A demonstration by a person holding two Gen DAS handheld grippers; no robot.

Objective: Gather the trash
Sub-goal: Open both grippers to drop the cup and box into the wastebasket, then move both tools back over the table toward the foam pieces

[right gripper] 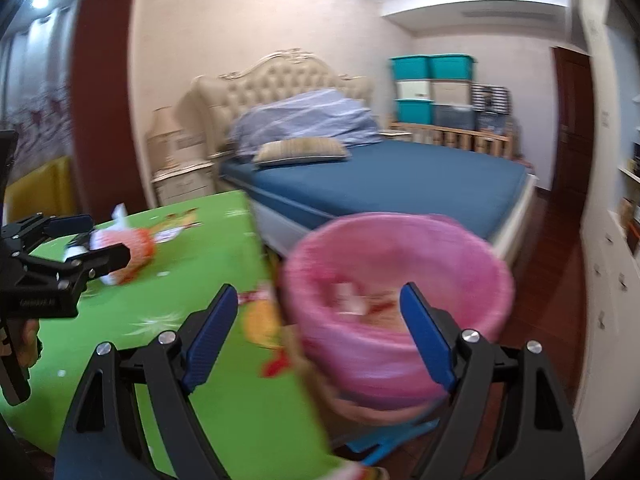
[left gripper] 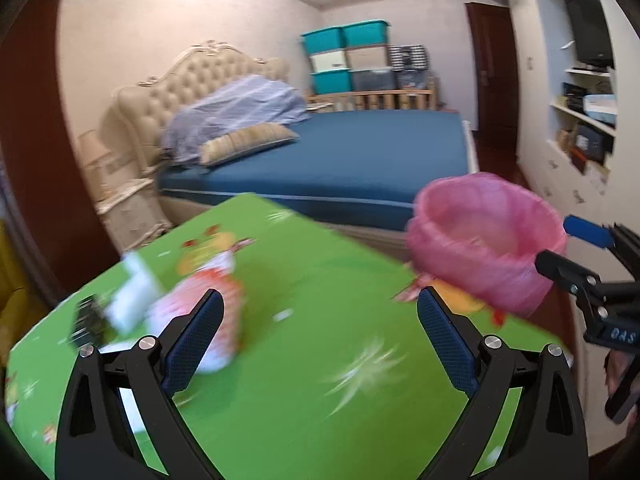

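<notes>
**Both grippers spread wide over the green table**

At the bottom of the left wrist view the left gripper (left gripper: 320, 332) has its blue-padded fingers (left gripper: 196, 340) spread wide with nothing between them, only the green table (left gripper: 280, 400) below. Just beyond its left finger, toward the left of the frame, lies a blurred pile of trash (left gripper: 200, 304): a red-and-white wrapper with white scraps beside it. In the right wrist view the right gripper (right gripper: 318, 340) also stands wide apart and holds nothing; its right finger overlaps the near rim of the pink-lined bin (right gripper: 400, 280), but the blur hides whether they touch. The bin stands off the table's right edge, with some scraps inside. Farther back, mid-frame, the bed (left gripper: 360, 152) with a blue sheet fills the room, and teal storage boxes (left gripper: 344, 36) are stacked against the far wall.
</notes>
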